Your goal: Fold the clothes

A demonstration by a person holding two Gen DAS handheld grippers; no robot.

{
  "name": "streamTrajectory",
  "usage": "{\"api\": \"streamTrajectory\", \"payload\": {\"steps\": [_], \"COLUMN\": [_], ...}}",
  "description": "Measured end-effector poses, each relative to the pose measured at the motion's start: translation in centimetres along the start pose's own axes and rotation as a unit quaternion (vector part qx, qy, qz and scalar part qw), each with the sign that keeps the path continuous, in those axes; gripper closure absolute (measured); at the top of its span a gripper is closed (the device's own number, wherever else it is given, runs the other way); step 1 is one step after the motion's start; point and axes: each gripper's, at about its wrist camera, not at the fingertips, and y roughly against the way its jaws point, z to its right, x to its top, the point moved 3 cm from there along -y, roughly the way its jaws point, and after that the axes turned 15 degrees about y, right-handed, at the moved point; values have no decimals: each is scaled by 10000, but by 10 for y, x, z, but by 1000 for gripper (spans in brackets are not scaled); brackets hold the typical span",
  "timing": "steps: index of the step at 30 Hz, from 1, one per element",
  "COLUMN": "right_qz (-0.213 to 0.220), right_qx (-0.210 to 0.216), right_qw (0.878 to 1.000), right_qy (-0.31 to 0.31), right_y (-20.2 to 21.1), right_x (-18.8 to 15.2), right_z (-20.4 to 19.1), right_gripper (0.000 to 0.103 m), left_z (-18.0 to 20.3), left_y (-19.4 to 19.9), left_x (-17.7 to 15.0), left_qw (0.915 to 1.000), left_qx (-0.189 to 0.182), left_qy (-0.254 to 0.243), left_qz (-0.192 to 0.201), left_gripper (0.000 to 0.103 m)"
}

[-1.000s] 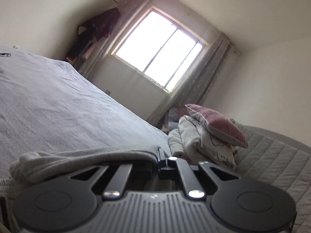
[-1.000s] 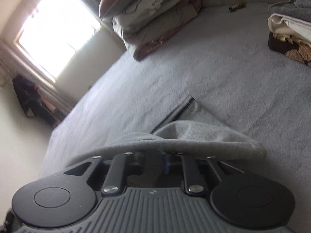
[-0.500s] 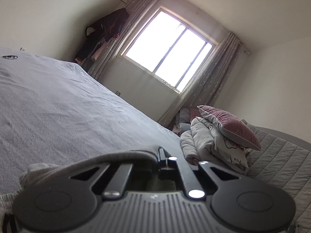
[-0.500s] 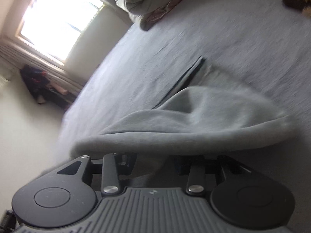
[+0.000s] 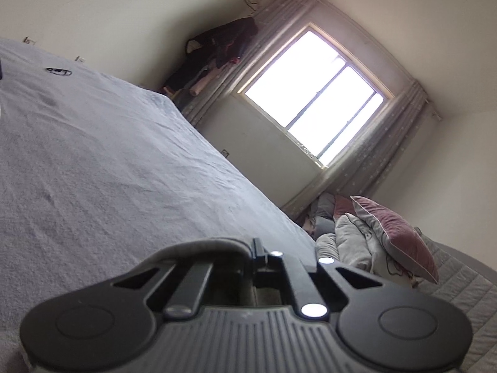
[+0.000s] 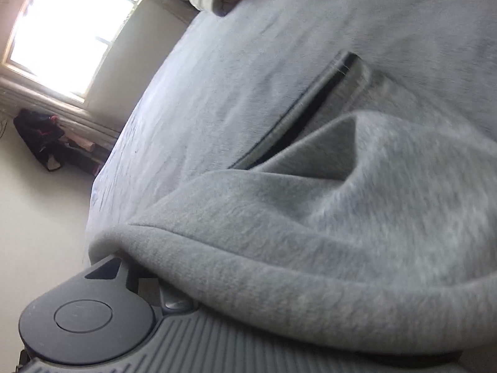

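Two tongs work on one soft grey fleece garment (image 6: 326, 233) lying on the grey bed cover (image 5: 108, 171). On the left, the left tongs (image 5: 259, 253) are fully closed, pinching a grey edge of the garment. On the right, the right tongs are buried under a thick fold, so their grip cannot be told. I judge a fold is being carried over; next, lay it flat and release.
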Motion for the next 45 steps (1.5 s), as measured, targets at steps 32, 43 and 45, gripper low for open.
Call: {"api": "streamTrajectory", "payload": {"steps": [32, 43, 45], "right_qz": [-30, -680, -814], "right_qx": [-51, -307, -254], "right_qw": [9697, 9578, 9575], "right_qy": [2442, 2776, 2756], "right_y": [-63, -62, -62], "right_x": [84, 41, 31], "right_z": [-135, -120, -118], "right_gripper": [82, 55, 54], "left_z": [-26, -33, -34], "left_y": [-22, -31, -33], "left_x": [15, 7, 5], "left_qw": [9910, 9835, 9826], "left_qx": [1276, 1564, 1565], "left_qy": [-274, -186, -144], "left_qz": [-306, -889, -991], "left_gripper": [74, 40, 38]}}
